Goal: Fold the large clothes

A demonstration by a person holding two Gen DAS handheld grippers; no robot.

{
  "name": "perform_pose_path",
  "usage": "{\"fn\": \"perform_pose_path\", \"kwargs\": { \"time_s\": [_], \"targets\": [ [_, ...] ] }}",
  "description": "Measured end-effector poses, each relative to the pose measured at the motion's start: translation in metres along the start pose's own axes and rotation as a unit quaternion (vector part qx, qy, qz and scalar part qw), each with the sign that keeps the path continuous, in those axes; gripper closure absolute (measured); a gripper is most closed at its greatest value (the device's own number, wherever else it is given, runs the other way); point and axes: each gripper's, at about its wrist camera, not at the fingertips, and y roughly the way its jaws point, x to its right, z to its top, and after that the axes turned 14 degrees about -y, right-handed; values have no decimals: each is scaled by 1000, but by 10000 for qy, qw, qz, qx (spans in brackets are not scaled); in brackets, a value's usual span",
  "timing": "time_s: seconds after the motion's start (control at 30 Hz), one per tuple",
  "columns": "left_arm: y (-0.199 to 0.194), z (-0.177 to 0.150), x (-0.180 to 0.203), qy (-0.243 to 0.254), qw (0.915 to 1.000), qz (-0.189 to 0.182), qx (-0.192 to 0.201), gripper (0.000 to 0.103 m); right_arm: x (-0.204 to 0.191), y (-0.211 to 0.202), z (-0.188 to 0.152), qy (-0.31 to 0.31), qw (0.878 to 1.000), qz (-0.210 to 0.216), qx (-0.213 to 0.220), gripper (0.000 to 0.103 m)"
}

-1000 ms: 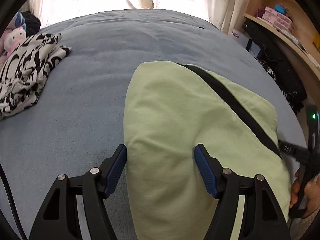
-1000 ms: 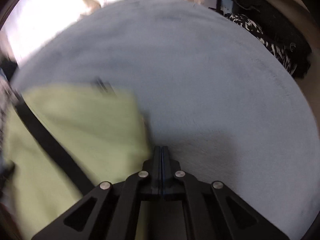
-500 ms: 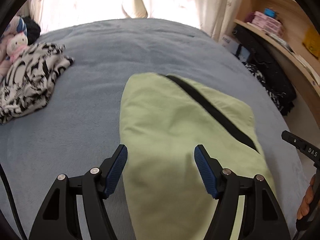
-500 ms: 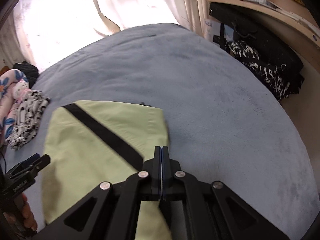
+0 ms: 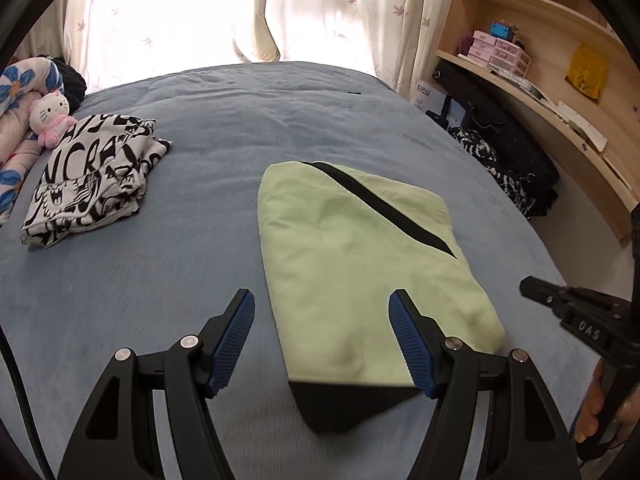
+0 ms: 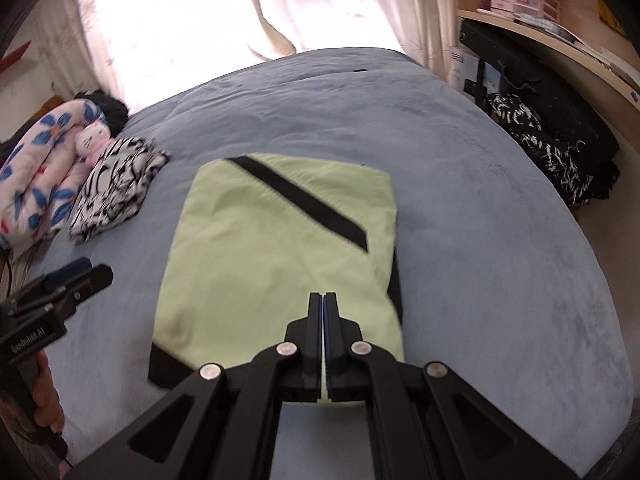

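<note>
A blue bed [image 5: 200, 240] fills both views, with curtains at the far end and shelves [image 5: 540, 92] along the right. On the middle of the bed lies the green garment [image 5: 352, 264], folded into a compact rectangle with a black stripe [image 5: 384, 208] running diagonally across its top and a dark panel at its near edge. At the far left sits a second garment, a printed black-and-white one [image 5: 88, 176], already folded, and beyond it a plush toy [image 5: 50, 118] against a floral quilt [image 6: 44, 160].

Judging by the tidy shape, the fold on the green piece looks finished or very nearly so; what may be left is a final smoothing or moving it to join the printed one.

The left gripper [image 5: 322, 334] hangs above the near edge of the green garment, its 2 fingers spread wide and holding nothing. The right gripper [image 6: 324, 312] hovers over the garment's near right corner with its fingers pressed together; no cloth appears pinched between them.
</note>
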Motion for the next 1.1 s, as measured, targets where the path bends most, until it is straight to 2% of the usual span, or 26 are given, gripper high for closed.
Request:
{"fn": "perform_pose_path", "kwargs": {
  "time_s": [0.13,0.2,0.23,0.33,0.4,0.57,0.77,0.93,1.1],
  "targets": [
    [-20,-6,-1,21,10000,-49,-34,33,-14,-11,-5,-177,9998,92,-79,102],
    [-25,-9,1,95,10000,1,-29,27,-18,-15,-5,-217,9996,163,-118,101],
    [-27,-10,3,150,9999,49,-1,27,-20,-16,-4,-241,9995,178,-135,99],
    [-29,-11,8,297,9994,157,59,27,-24,-18,0,-369,9991,152,-124,82],
    [-26,-11,11,345,9992,204,31,26,-25,-20,4,-427,9989,165,-86,65],
    [-9,-7,13,448,9986,241,-154,26,-17,-11,15,-449,9986,234,-154,50],
    [29,-4,13,398,9976,238,-514,26,9,21,25,-192,9975,539,-422,32],
    [65,-2,9,158,9969,115,-768,26,39,57,23,244,9940,847,-649,31],
    [99,-1,-4,-306,9938,-81,-1069,26,65,91,14,580,9888,1087,-845,31]
  ]
}}
